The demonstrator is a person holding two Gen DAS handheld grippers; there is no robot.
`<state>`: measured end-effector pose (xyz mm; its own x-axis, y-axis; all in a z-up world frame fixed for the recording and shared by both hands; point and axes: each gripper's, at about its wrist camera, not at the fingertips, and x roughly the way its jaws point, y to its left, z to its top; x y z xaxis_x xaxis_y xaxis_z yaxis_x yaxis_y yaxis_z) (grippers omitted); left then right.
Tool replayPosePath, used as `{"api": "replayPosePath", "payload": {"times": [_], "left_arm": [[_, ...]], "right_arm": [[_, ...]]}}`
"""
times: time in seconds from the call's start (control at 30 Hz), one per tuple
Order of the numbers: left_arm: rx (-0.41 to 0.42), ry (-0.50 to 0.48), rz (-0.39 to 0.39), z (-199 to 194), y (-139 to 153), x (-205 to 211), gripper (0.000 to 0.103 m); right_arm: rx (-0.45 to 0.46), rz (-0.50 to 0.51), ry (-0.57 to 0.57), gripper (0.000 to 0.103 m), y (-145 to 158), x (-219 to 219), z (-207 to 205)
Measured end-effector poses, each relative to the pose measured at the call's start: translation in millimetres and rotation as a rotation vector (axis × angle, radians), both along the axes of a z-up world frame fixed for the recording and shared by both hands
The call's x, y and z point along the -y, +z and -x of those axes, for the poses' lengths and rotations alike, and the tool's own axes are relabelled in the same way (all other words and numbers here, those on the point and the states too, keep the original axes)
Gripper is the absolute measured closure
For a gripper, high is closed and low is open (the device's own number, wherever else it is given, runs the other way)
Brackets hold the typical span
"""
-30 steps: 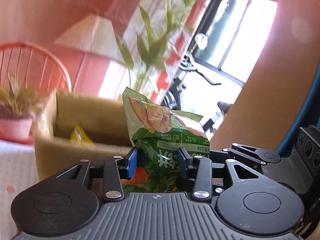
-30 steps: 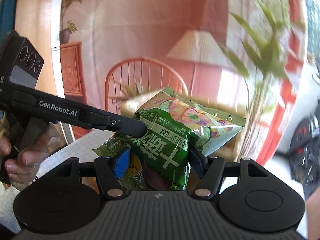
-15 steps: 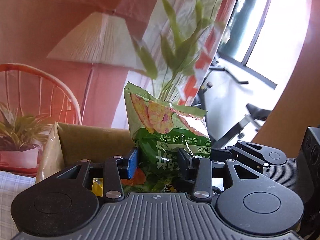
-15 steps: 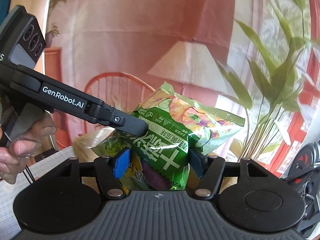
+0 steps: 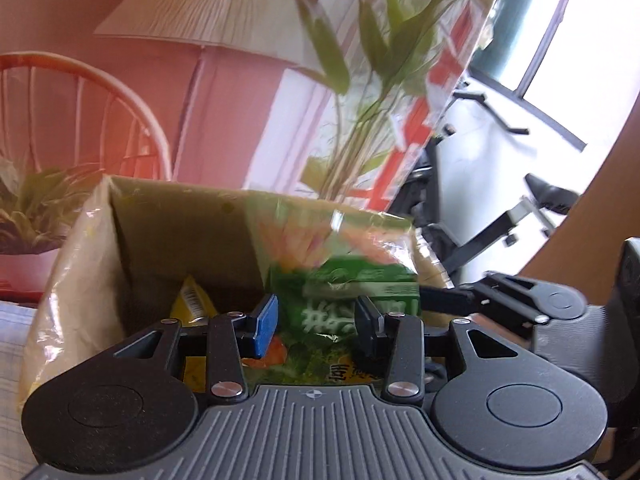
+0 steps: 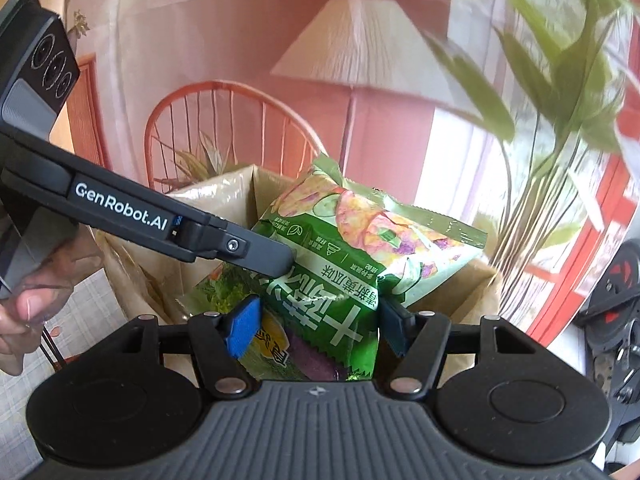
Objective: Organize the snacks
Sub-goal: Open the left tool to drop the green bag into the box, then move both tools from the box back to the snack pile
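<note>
A person's hand [image 6: 24, 304], at nine o'clock in the right wrist view, grips the handle of the left claw [image 5: 316, 318], whose black arm reaches across to a green snack bag [image 6: 352, 264]. That claw's jaws are opening, the bag between them; its blue pad at the left stands just clear of the wrapper, which is blurred in that view. The right claw [image 6: 316, 326] holds the same bag, its blue pads pressed on the lower sides of the wrapper. The bag stands upright over an open cardboard box [image 5: 176, 232] on the counter [image 5: 12, 344], which wears a pale checked cloth. A yellow packet [image 5: 192, 300] lies inside the box, at about nine o'clock from the bag. Behind, at twelve o'clock, stand an orange wire chair [image 6: 224, 128] and a floor lamp [image 6: 356, 52]; leafy green stems [image 6: 560, 80] rise at two o'clock.
</note>
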<state>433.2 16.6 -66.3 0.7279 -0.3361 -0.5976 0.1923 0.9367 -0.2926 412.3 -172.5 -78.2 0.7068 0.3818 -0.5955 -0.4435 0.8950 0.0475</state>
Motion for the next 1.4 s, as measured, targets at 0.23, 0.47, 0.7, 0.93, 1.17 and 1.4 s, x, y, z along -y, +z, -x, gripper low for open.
{"api": "replayPosePath", "payload": {"times": [0.23,0.47,0.7,0.93,1.17,1.4], "left_arm": [[0.029,0.028,-0.034,16.1,8.5,-8.2,0.051],[0.081,0.038,-0.07,48.3,29.1,-18.3,0.051],[0.127,0.067,-0.111,93.2,43.3,-46.8,0.051],[0.144,0.107,-0.175,137.3,36.2,-83.3,0.042],[0.123,0.113,-0.158,168.5,2.7,-107.8,0.035],[0.091,0.132,-0.131,180.7,-34.0,-118.2,0.035]], "right_arm": [[-0.01,0.021,-0.037,0.033,1.8,9.2,8.7],[0.021,-0.028,-0.085,0.033,12.1,23.5,34.5],[0.07,-0.068,-0.128,0.033,23.4,32.8,69.4],[0.116,-0.117,-0.172,0.033,22.3,44.7,107.7],[0.119,-0.144,-0.217,0.032,7.3,55.4,135.5],[0.082,-0.121,-0.258,0.032,-21.5,63.7,152.8]]}}
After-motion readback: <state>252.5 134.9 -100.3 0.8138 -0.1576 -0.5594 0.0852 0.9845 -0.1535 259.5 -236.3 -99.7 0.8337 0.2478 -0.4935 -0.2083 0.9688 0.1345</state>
